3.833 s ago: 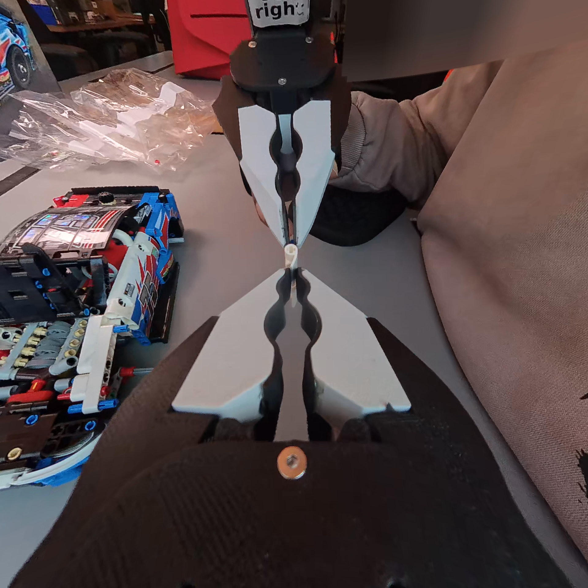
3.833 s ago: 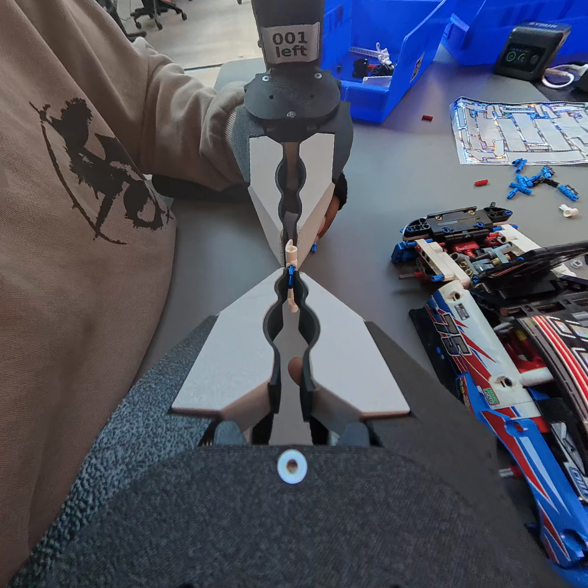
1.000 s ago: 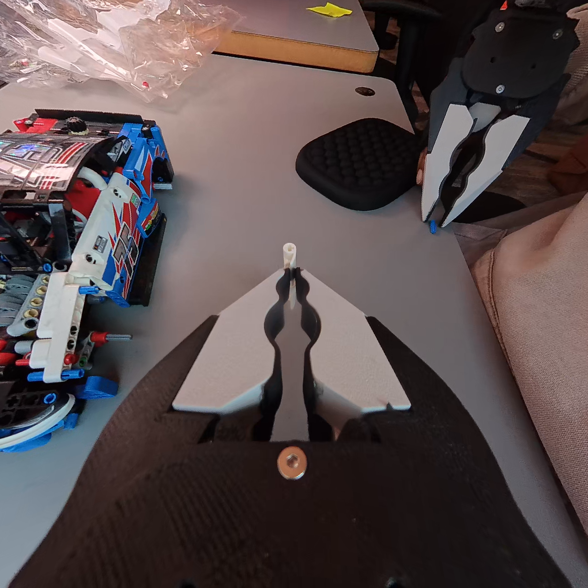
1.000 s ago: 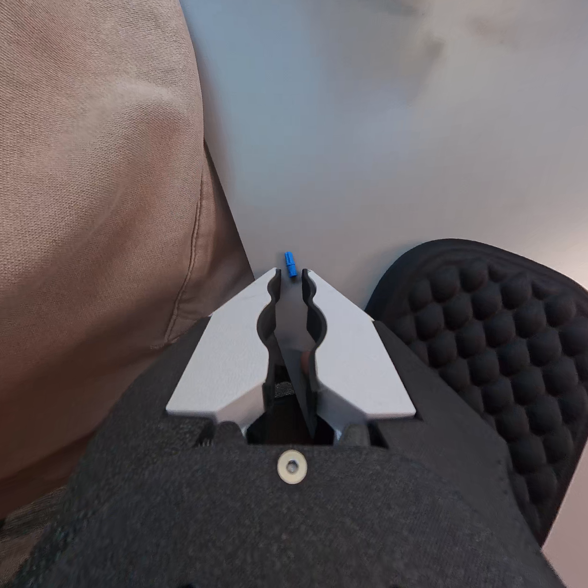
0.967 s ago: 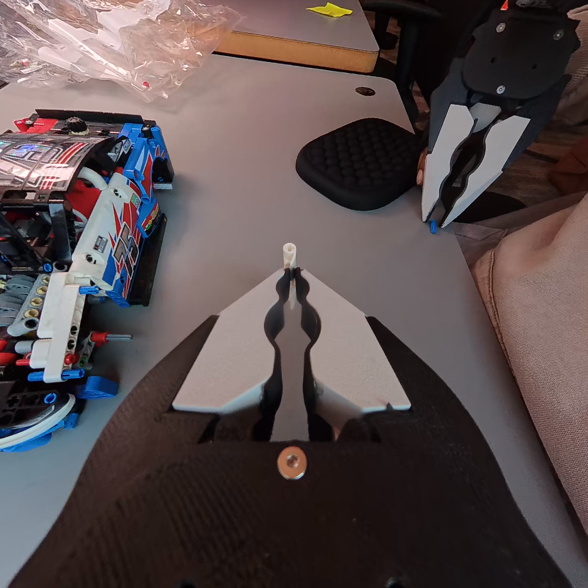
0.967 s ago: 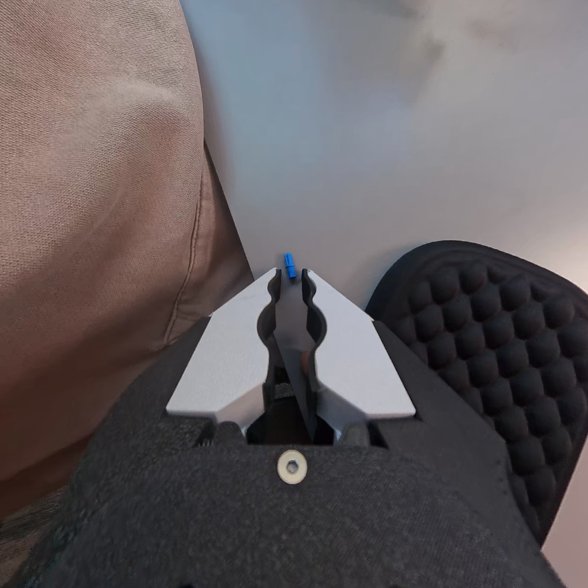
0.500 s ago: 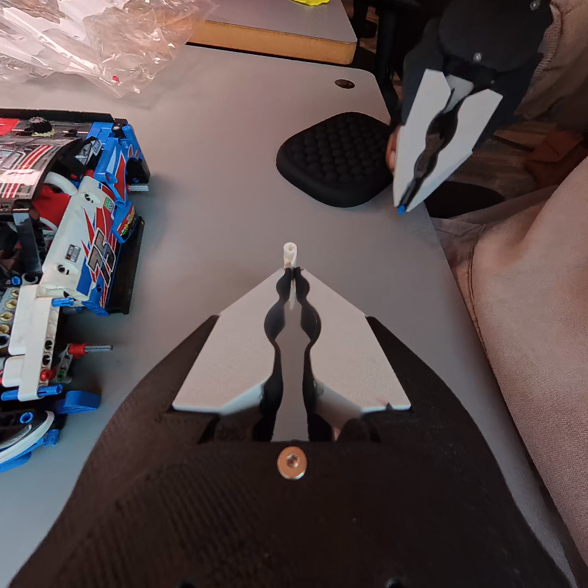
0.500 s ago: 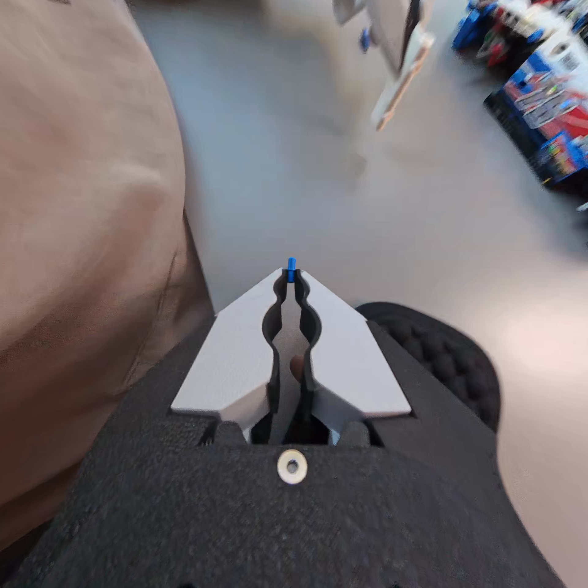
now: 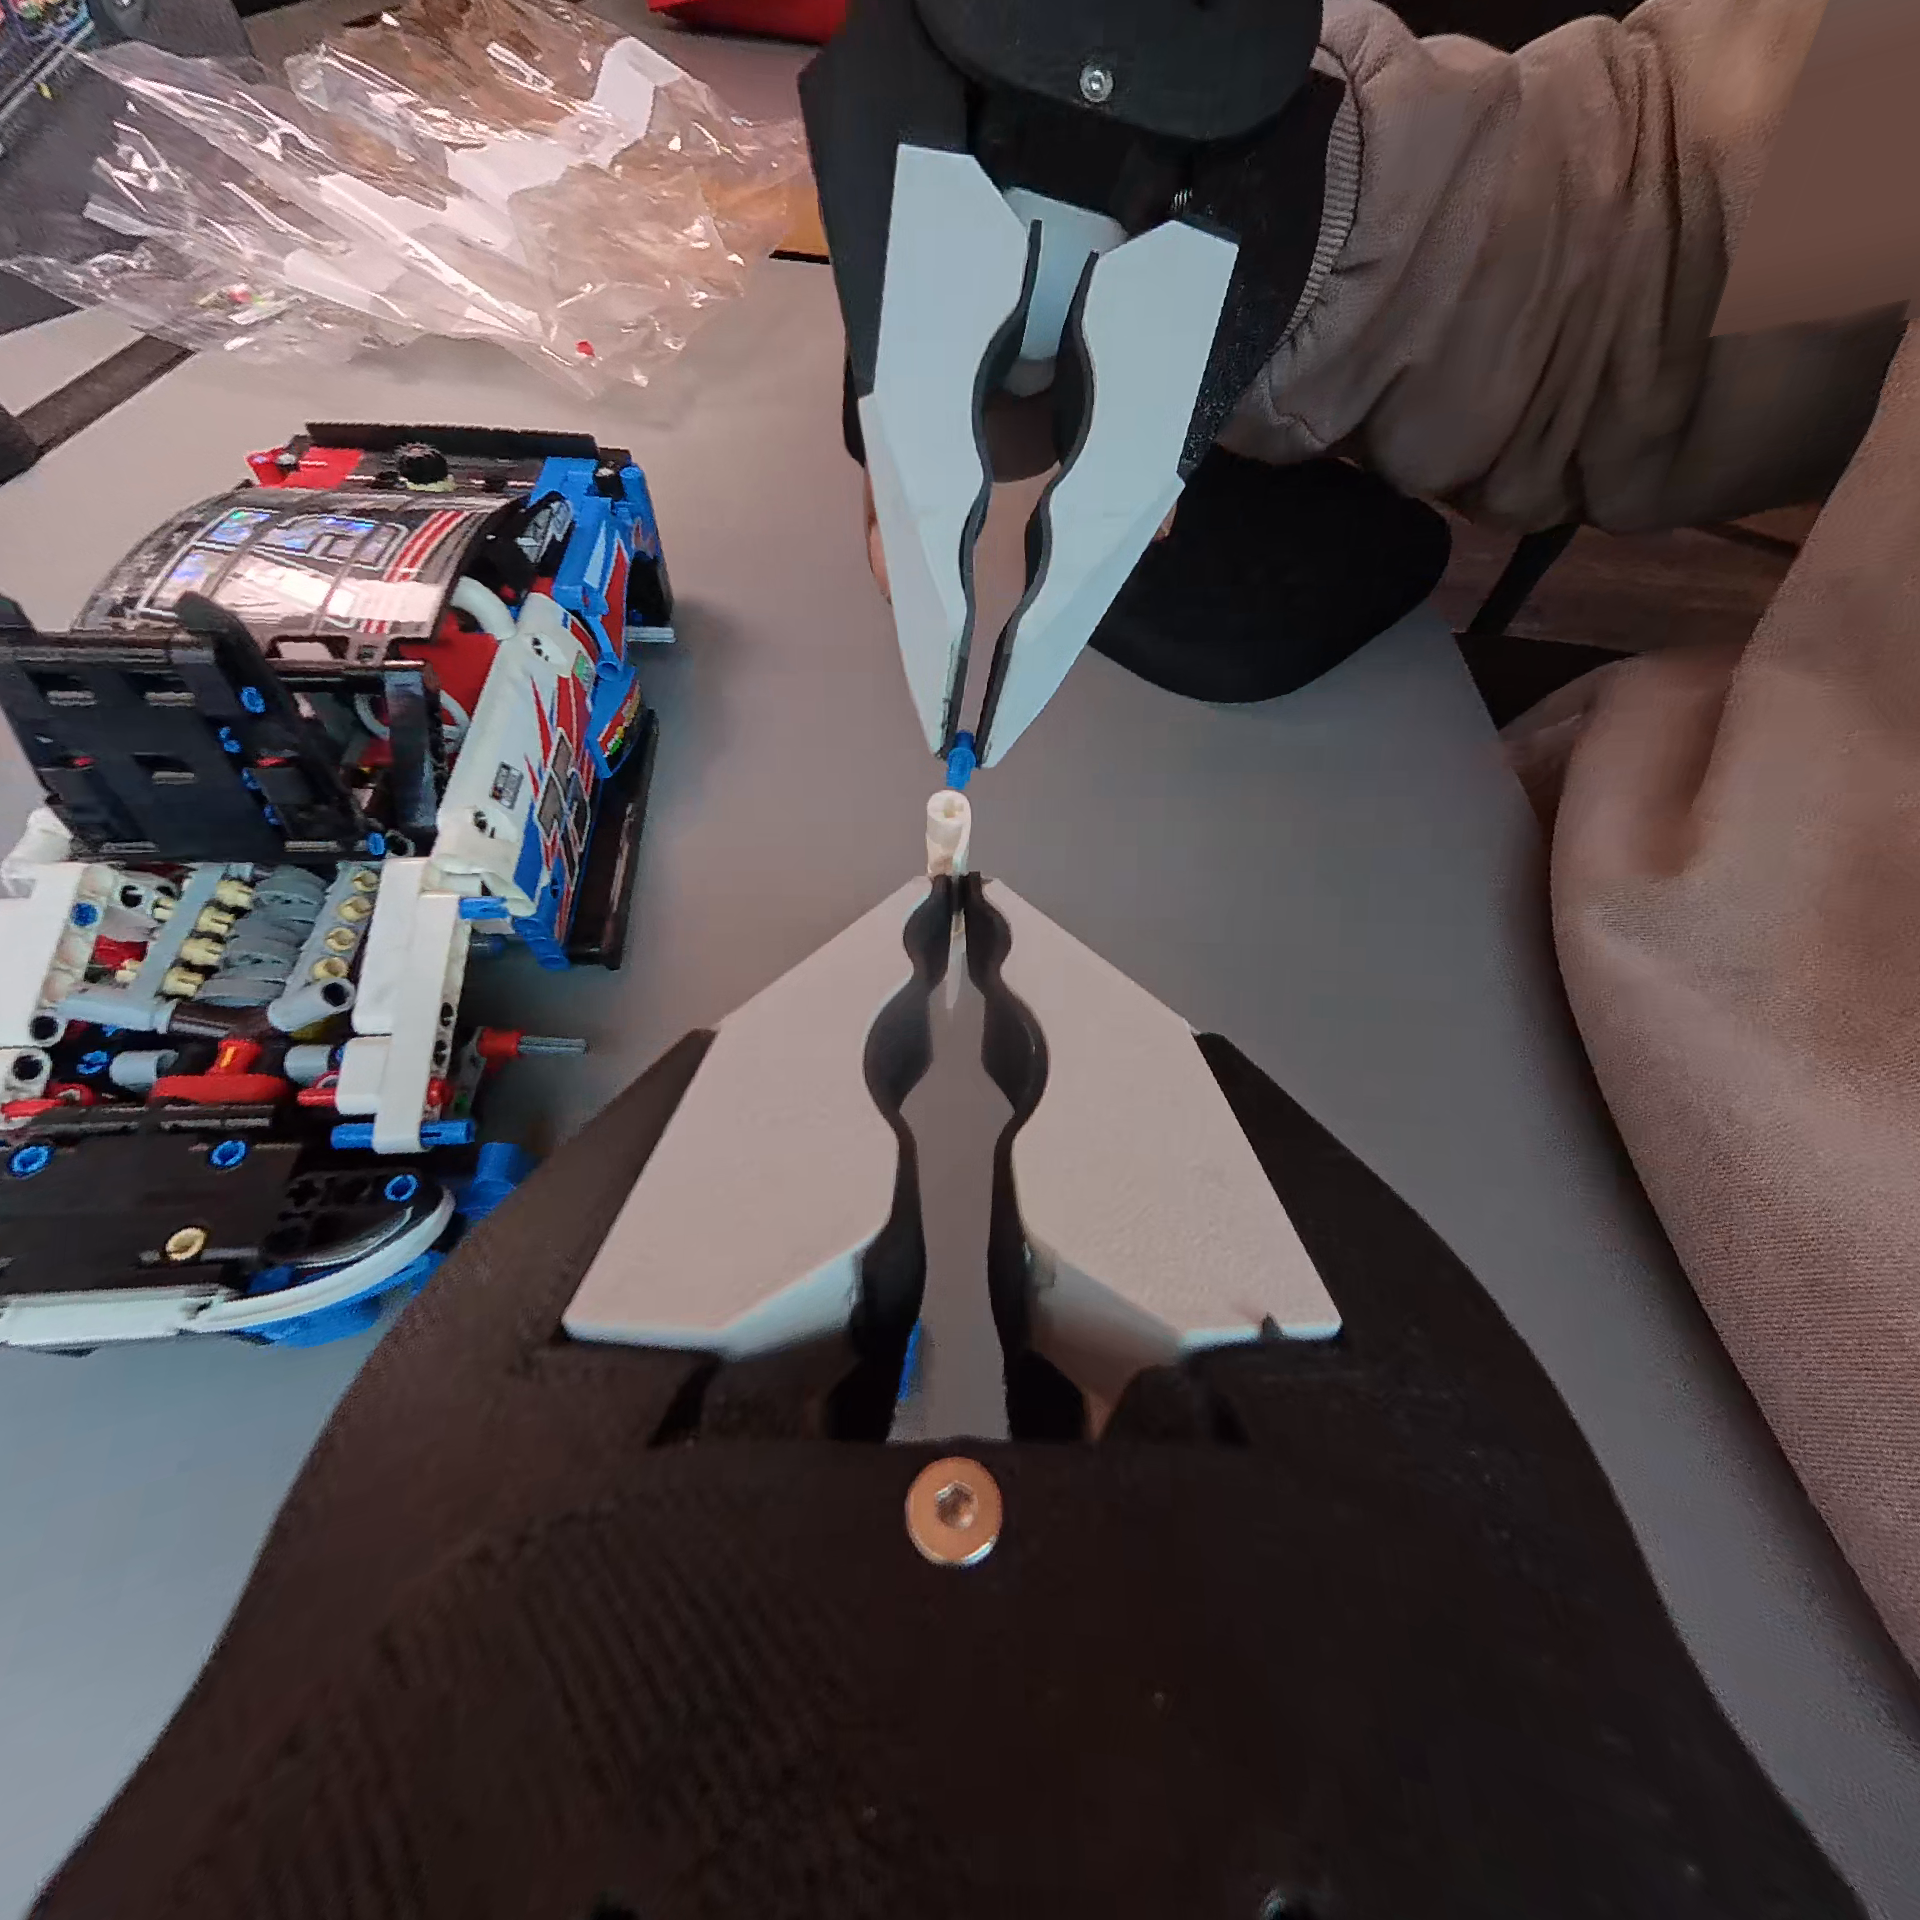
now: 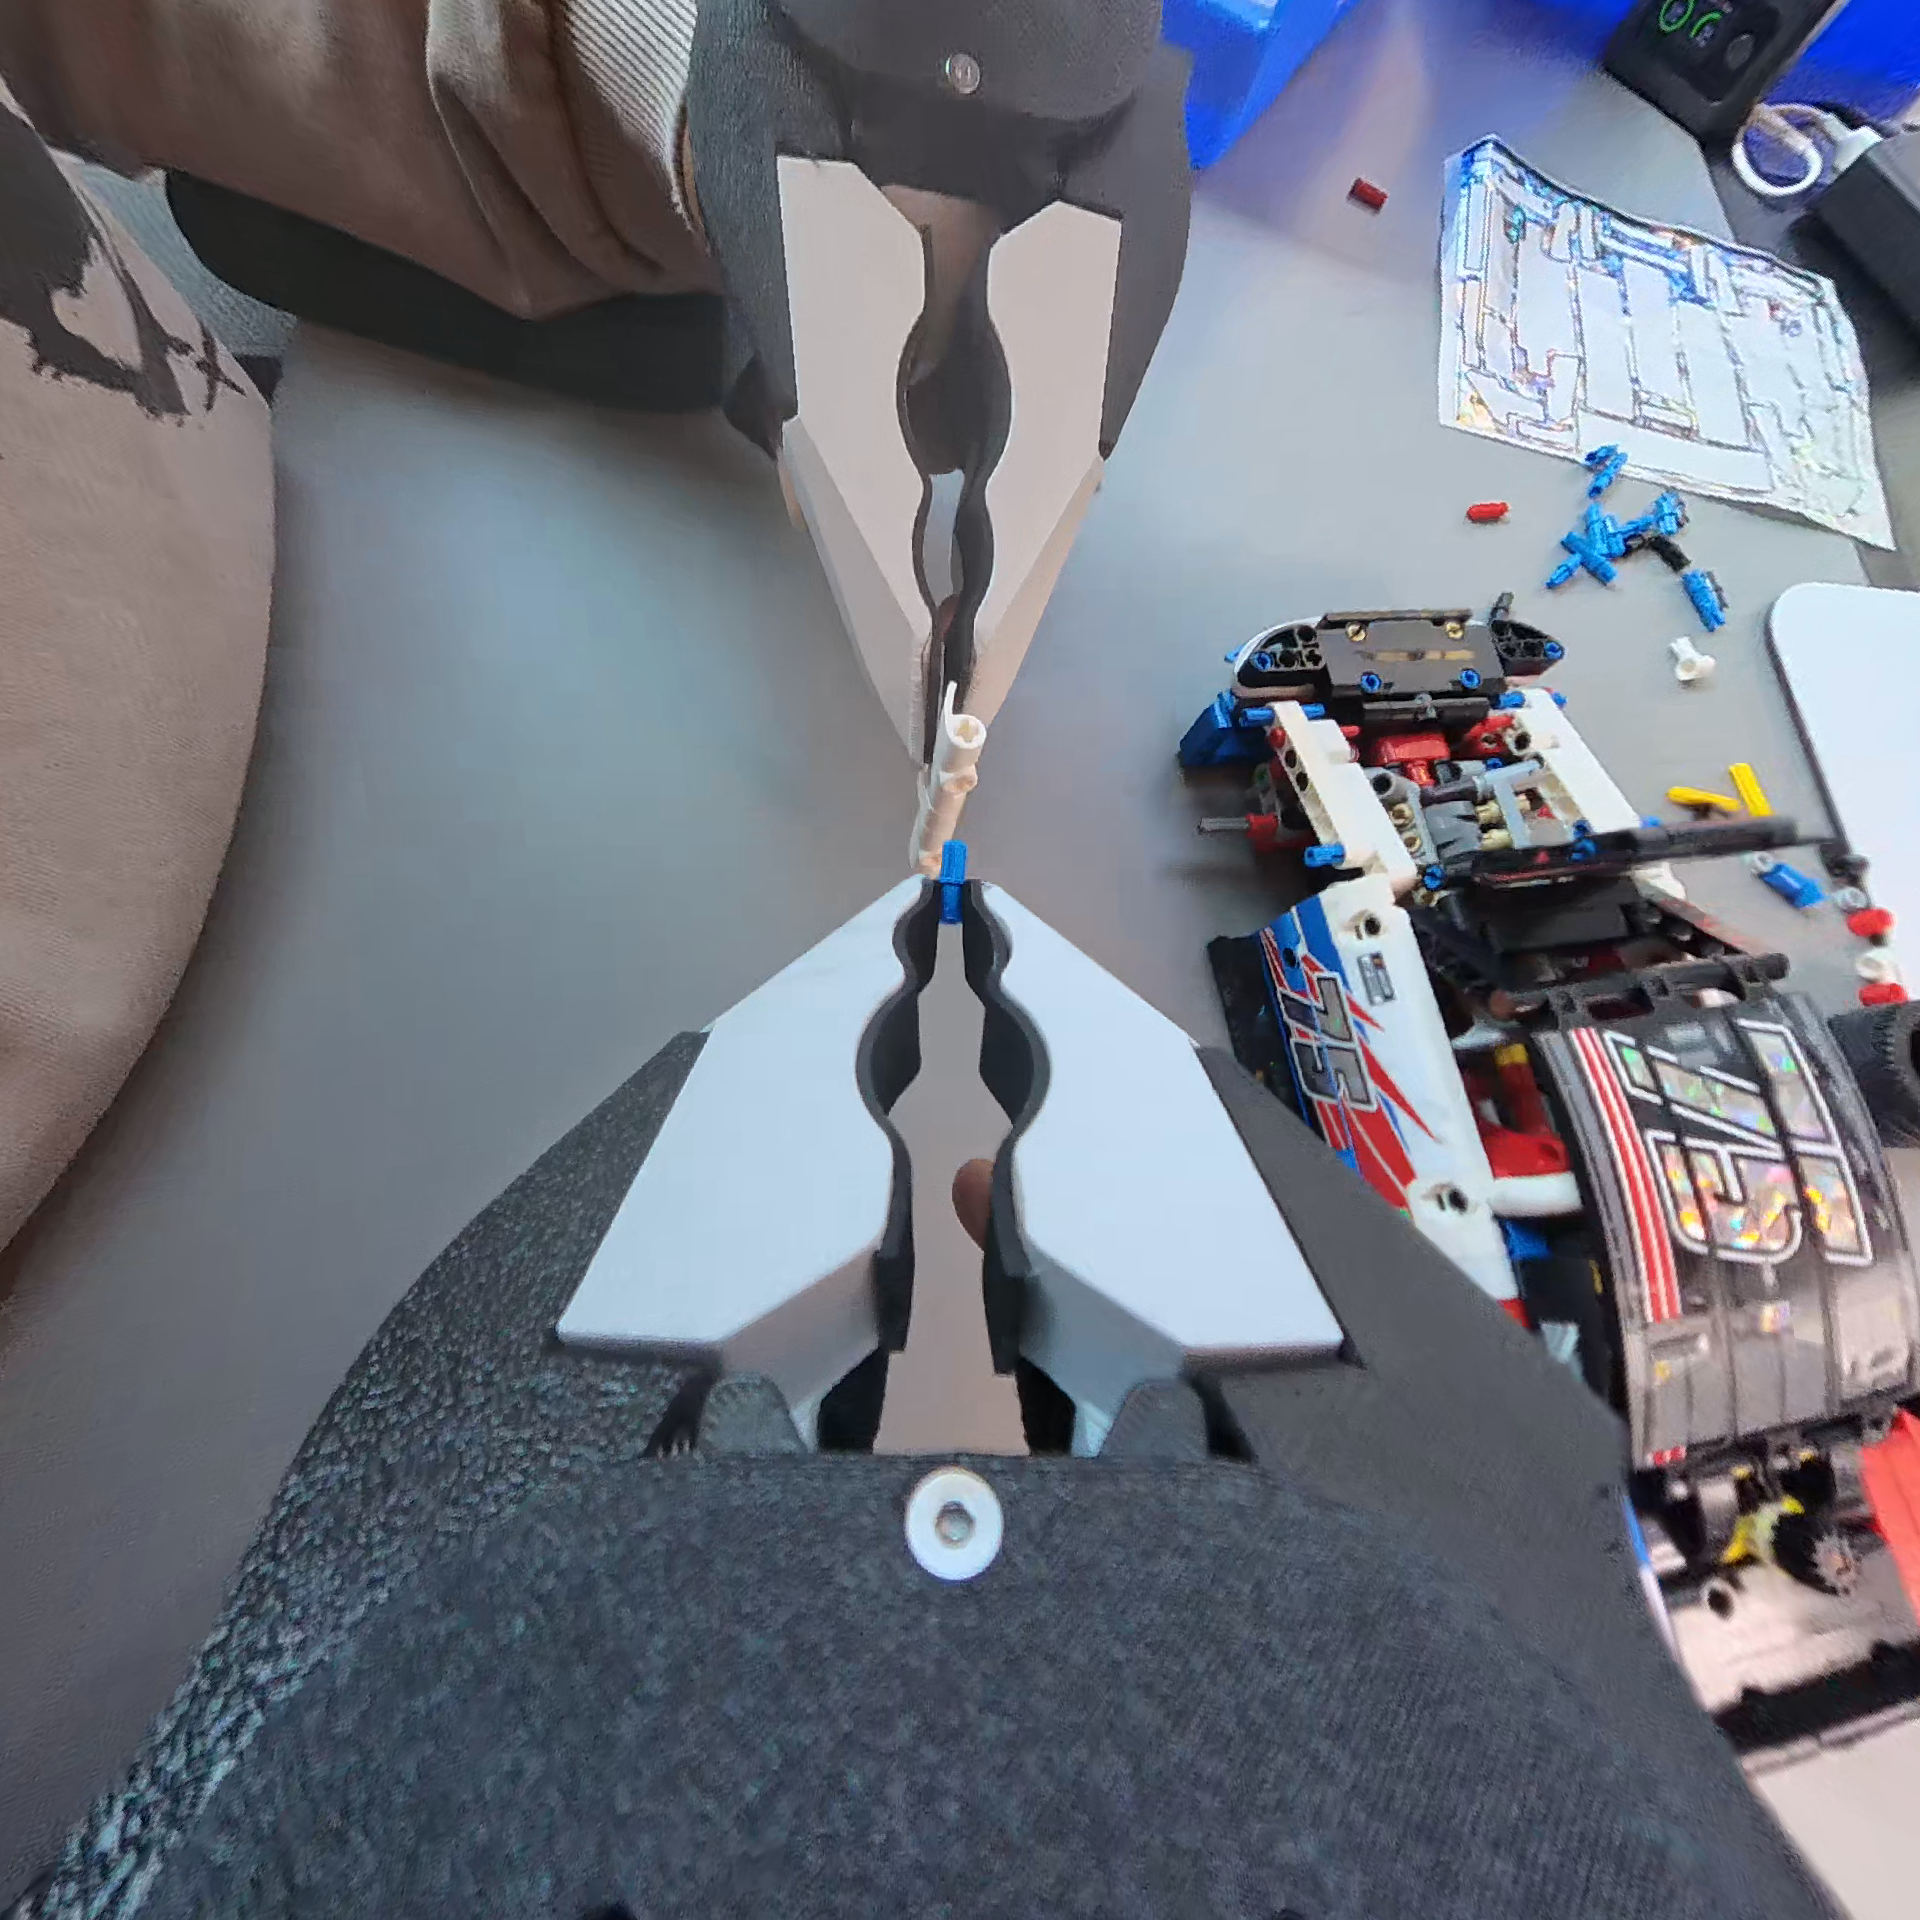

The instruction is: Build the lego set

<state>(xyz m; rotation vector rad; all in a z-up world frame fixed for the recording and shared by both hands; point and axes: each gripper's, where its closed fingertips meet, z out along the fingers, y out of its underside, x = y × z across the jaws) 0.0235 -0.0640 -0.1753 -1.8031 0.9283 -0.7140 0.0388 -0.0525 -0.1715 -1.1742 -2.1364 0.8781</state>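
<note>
Above the grey table (image 9: pixel 790 748), between my two grippers, I am mating two small parts. My left gripper (image 9: pixel 954 881) is clamped on a white connector (image 9: pixel 948 831); my right gripper (image 10: pixel 948 883) pinches a blue pin (image 10: pixel 950 871), its tip just short of the connector's open end. Next, I judge, the pin must line up with that hole and push straight in; a slight tilt would jam it. Beside me stands the half-built race car (image 9: pixel 343 831). Far off, a blue bin (image 10: pixel 1247 83); its contents are too blurred to tell.
</note>
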